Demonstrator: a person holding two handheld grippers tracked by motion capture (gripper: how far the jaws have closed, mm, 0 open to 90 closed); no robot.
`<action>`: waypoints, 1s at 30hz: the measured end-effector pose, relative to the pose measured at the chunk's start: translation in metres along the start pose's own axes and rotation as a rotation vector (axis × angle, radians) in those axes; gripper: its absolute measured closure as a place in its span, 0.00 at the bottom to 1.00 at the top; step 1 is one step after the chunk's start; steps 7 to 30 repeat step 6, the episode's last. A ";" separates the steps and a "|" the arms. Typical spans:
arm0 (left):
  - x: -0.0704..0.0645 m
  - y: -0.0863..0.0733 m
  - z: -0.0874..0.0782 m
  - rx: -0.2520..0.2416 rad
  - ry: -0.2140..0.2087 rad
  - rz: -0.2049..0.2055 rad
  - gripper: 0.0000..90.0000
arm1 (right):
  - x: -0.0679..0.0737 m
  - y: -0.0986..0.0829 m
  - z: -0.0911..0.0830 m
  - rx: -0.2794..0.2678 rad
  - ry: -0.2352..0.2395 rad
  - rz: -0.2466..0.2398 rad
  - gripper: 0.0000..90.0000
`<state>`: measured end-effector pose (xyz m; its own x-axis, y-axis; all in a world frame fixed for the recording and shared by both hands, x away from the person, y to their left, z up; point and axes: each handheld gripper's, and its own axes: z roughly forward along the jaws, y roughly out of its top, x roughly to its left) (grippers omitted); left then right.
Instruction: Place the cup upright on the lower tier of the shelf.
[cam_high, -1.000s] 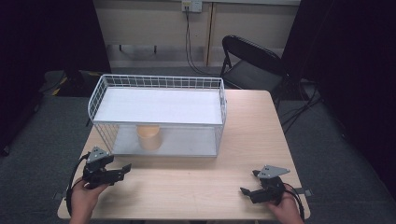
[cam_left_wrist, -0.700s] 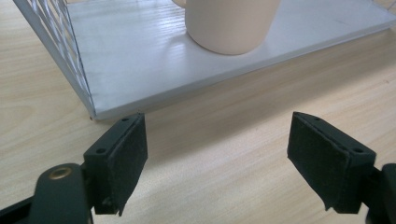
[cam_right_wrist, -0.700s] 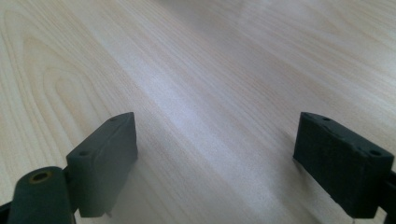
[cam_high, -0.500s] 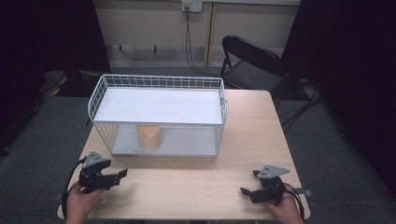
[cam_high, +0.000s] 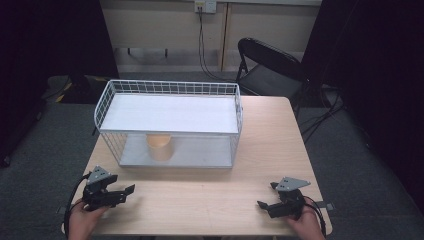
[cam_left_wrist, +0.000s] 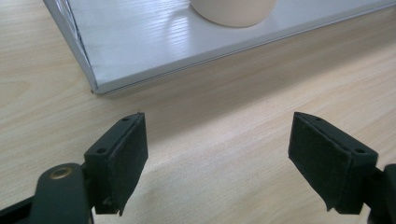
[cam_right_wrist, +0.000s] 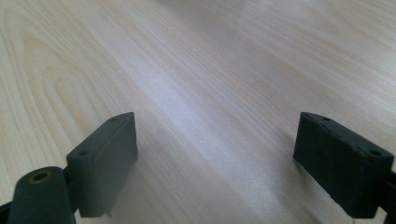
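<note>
While my hands rest at the near edge, the table carries a wire basket with a tan cup under its white shelf. My left gripper and right gripper gape wide, empty, well short of the cup. No writing is legible.

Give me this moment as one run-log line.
left gripper: open, empty | right gripper: open, empty | beige round cup: lower shelf of white wire rack | both resting on wooden table
</note>
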<state>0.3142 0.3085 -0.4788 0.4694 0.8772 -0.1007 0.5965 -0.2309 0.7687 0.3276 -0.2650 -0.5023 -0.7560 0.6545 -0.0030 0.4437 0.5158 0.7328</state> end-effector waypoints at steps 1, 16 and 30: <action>0.000 0.000 0.001 0.002 0.004 0.000 0.22 | 0.000 0.000 0.000 0.000 0.000 0.000 0.14; -0.004 -0.002 0.003 0.016 -0.002 0.025 0.23 | 0.000 0.000 0.000 0.001 0.000 0.000 0.14; -0.004 -0.002 0.003 0.016 -0.002 0.025 0.23 | 0.000 0.000 0.000 0.001 0.000 0.000 0.14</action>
